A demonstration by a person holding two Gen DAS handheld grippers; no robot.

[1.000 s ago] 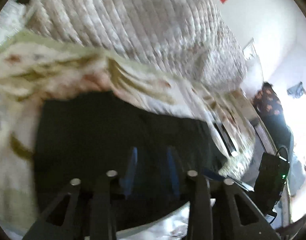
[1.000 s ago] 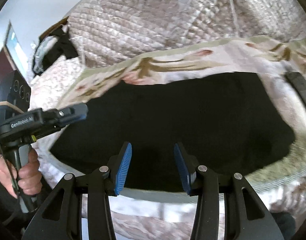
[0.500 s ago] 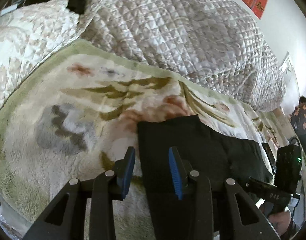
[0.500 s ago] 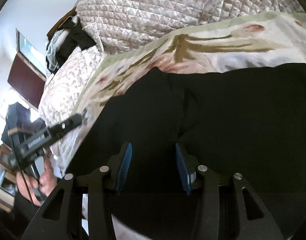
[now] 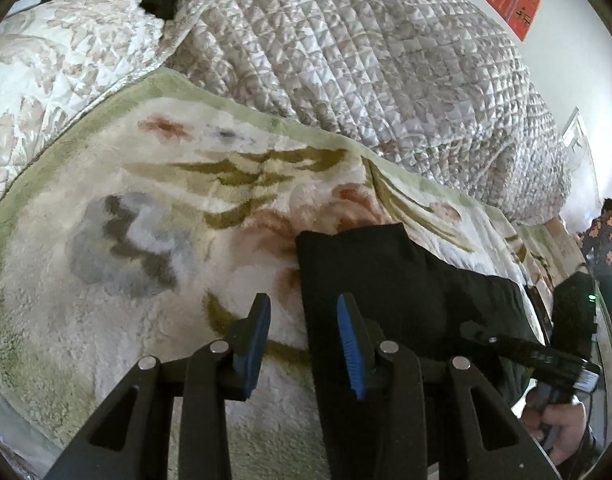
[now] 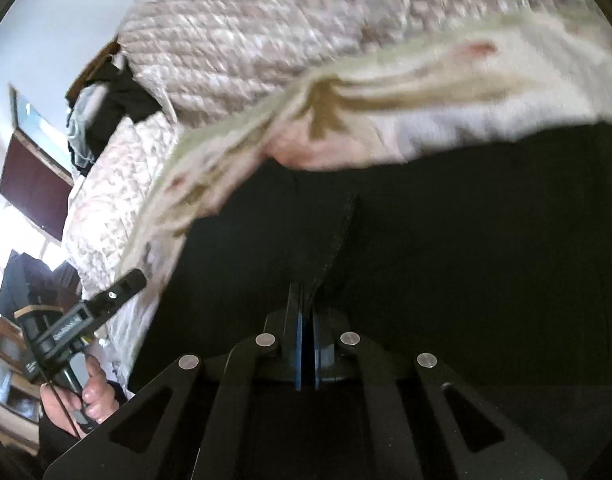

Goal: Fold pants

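Blanket left of pants: bare, open to approach. Far side blocked by heaped quilt. Right, near: other tongs and hand crowd the pants' edge.

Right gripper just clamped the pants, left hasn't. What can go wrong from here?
1. The left gripper is open and straddles the edge of the black pants; closing now may also pinch the fleece blanket under it.
2. The right gripper has just closed on a raised ridge of cloth; it may hold only the top layer, so a lift could skew the fold.
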